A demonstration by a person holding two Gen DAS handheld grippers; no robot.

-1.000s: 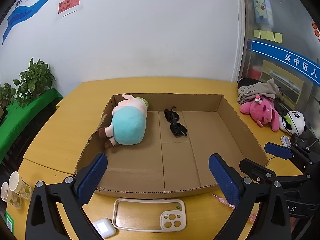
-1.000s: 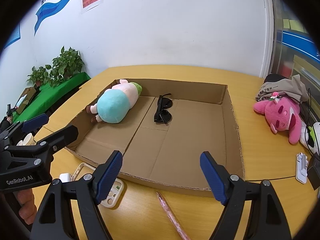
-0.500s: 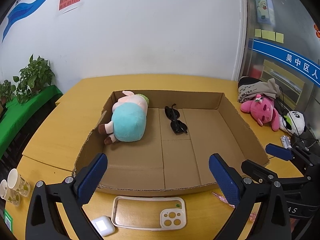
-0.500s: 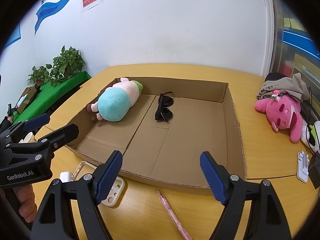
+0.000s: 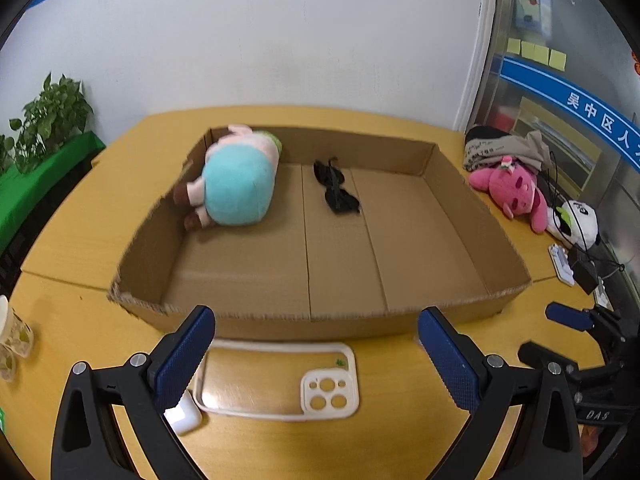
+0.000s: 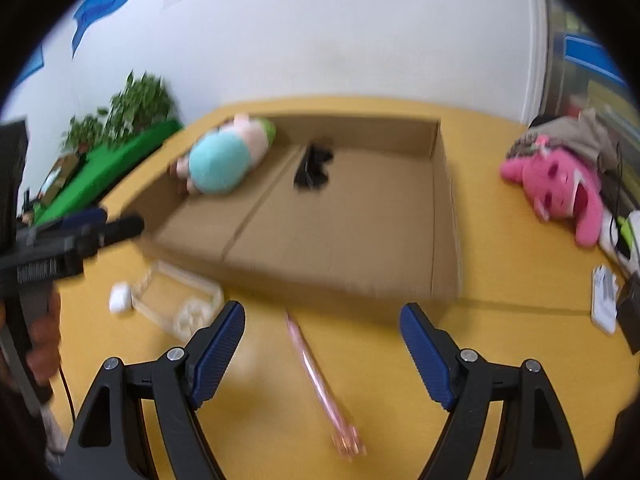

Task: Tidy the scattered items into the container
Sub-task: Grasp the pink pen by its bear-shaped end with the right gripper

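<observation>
A shallow cardboard box lies on the yellow table. In it lie a teal and pink plush and black sunglasses. In front of the box lie a clear phone case, a white earbud case and a pink pen. My left gripper is open and empty, above the phone case. My right gripper is open and empty, above the pen.
A pink plush, a panda plush, a grey cloth and cabled gadgets lie on the table's right side. Paper cups stand at the left edge. Plants stand beyond the table.
Both grippers have pulled back from the box and dipped toward the table. The phone case now sits between my left fingers, the pen between my right fingers. The right view is motion-blurred.
</observation>
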